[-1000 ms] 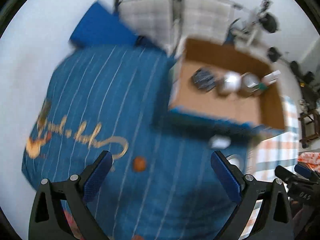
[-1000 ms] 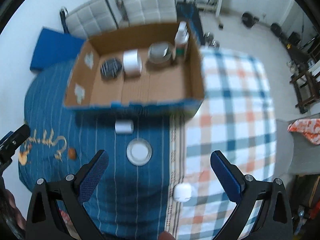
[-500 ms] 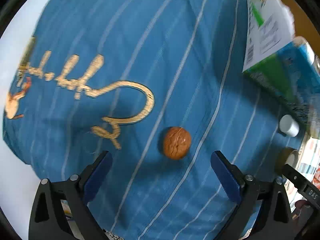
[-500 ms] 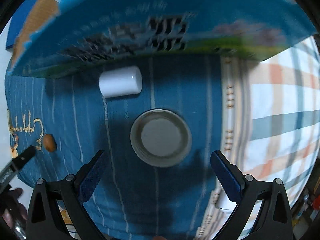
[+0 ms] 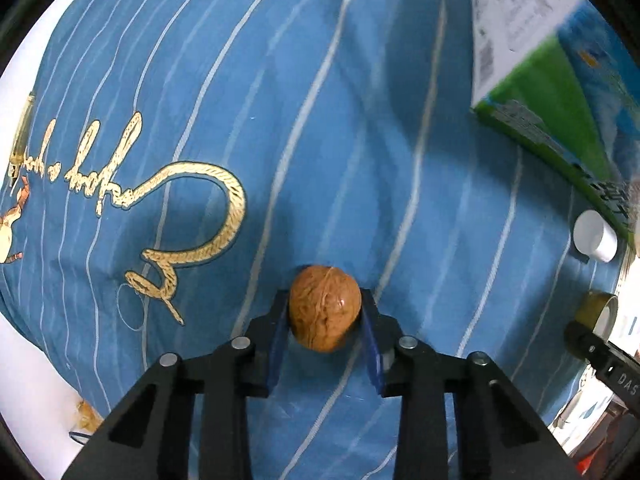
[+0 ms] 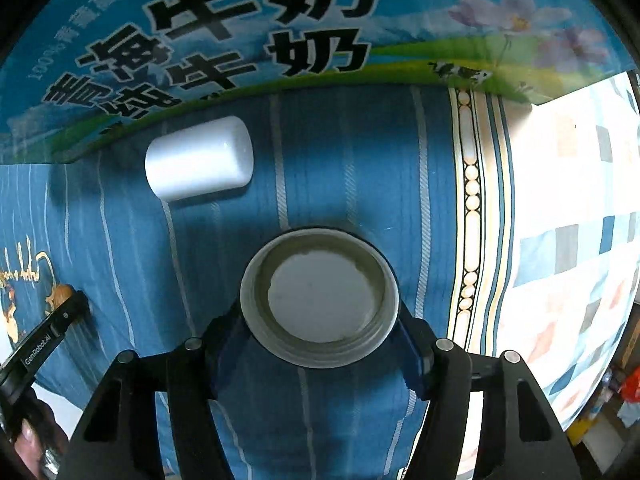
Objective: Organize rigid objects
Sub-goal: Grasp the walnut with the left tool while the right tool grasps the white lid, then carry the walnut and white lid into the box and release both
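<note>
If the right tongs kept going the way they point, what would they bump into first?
Probably the blue striped cloth. The right tongs point down at it and are closing around the round lid, which already sits between them. How far the tips are from the cloth is unclear.

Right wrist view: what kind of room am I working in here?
Probably a bedroom or living space at home: the objects lie on a blue striped bedsheet that meets a checked one, with a printed milk carton box set on it and household clutter on the floor beyond the edge.
</note>
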Demonstrator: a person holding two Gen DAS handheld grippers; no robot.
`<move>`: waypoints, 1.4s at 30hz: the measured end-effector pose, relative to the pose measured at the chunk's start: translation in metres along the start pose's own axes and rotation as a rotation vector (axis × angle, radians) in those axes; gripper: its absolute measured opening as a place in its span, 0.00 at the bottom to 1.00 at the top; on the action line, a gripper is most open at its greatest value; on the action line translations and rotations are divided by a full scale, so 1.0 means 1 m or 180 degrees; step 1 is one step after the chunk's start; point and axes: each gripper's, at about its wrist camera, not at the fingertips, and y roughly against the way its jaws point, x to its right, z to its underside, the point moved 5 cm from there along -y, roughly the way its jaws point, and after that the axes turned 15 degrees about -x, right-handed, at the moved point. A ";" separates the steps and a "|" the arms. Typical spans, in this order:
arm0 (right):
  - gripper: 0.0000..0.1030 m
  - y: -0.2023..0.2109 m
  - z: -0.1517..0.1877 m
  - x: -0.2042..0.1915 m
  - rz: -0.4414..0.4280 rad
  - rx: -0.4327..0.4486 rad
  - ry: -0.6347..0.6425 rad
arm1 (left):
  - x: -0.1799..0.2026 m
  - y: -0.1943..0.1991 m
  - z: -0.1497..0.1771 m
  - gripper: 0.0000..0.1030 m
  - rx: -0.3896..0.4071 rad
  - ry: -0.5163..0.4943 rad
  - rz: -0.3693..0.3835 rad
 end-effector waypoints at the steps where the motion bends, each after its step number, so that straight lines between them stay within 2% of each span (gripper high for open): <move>1: 0.65 -0.001 0.002 0.000 0.0023 -0.0004 0.0013 | 0.003 0.000 0.002 0.30 0.0019 -0.0006 -0.0006; 5: 0.65 -0.010 0.020 0.000 0.0066 -0.0044 0.0095 | 0.019 -0.001 0.014 0.30 0.0050 -0.0025 0.0033; 14: 0.65 -0.023 0.065 0.010 0.0089 -0.0053 0.0215 | 0.059 -0.014 0.068 0.30 -0.0010 -0.0210 0.0104; 23: 0.65 0.000 0.079 0.019 0.0078 0.0066 0.0258 | 0.113 -0.004 0.090 0.30 0.0094 -0.0494 0.0054; 29: 0.65 0.033 0.098 0.029 0.0014 0.0233 0.0330 | 0.129 0.029 0.106 0.30 0.0253 -0.0661 0.0135; 33: 0.65 0.067 0.115 0.035 -0.0034 0.0391 0.0400 | 0.145 0.068 0.121 0.30 0.0418 -0.0742 0.0218; 38: 0.65 0.117 0.123 0.047 -0.0028 0.0636 0.0465 | 0.149 0.114 0.137 0.30 0.0668 -0.0822 0.0285; 42: 0.65 0.144 0.124 0.050 -0.0045 0.0770 0.0478 | 0.140 0.147 0.138 0.30 0.0802 -0.0857 0.0365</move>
